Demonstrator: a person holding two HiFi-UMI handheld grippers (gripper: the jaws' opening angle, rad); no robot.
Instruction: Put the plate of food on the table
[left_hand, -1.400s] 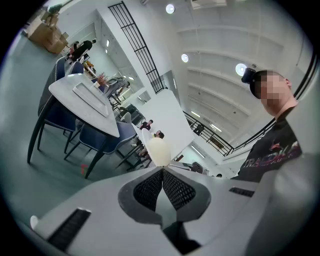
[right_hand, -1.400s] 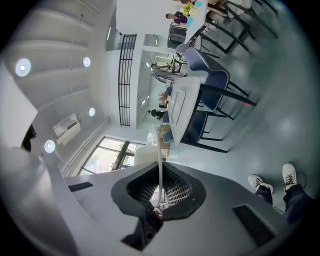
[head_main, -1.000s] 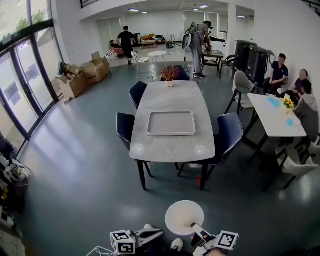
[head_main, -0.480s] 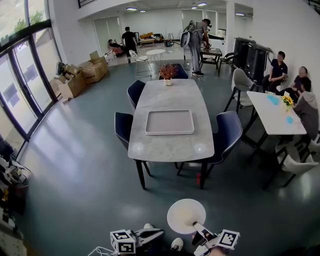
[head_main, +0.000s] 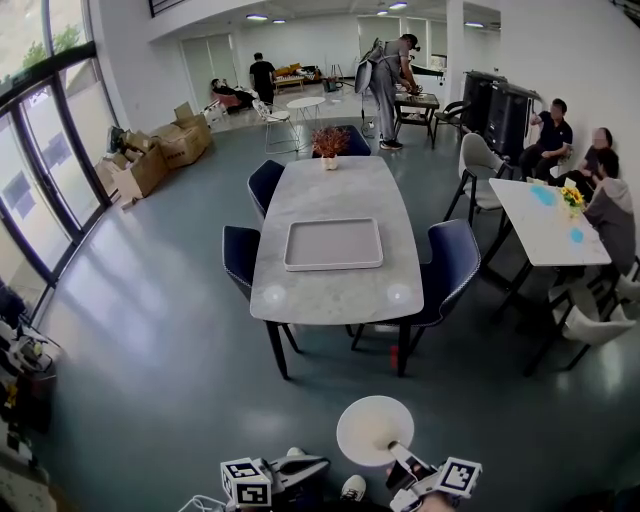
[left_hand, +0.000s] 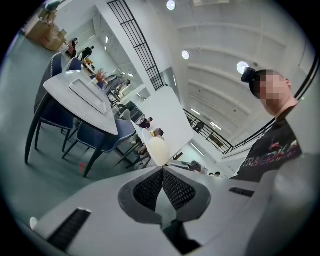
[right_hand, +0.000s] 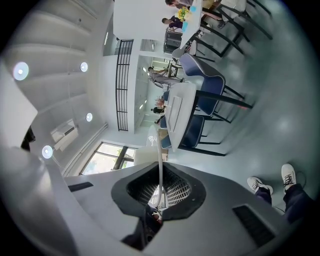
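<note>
A round white plate (head_main: 375, 430) hangs low over the floor in the head view, and no food shows on it. My right gripper (head_main: 403, 458) is shut on its near rim. In the right gripper view the plate (right_hand: 159, 150) stands edge-on as a thin white line between the pads of that gripper (right_hand: 160, 176). My left gripper (head_main: 316, 466) is to the left of the plate, its jaws shut on nothing (left_hand: 162, 171), and the plate (left_hand: 159, 150) shows just beyond its tips. The marble table (head_main: 340, 190) stands ahead, with a grey tray (head_main: 333, 244) on it.
Blue chairs (head_main: 452, 265) flank the table, and a flower pot (head_main: 329, 140) sits at its far end. A white table (head_main: 545, 225) with seated people is at the right. Cardboard boxes (head_main: 150, 155) line the left window wall. Grey floor lies between me and the table.
In the head view the table has drifted slightly left and down, a little nearer. Both grippers and the plate keep their places at the bottom edge.
</note>
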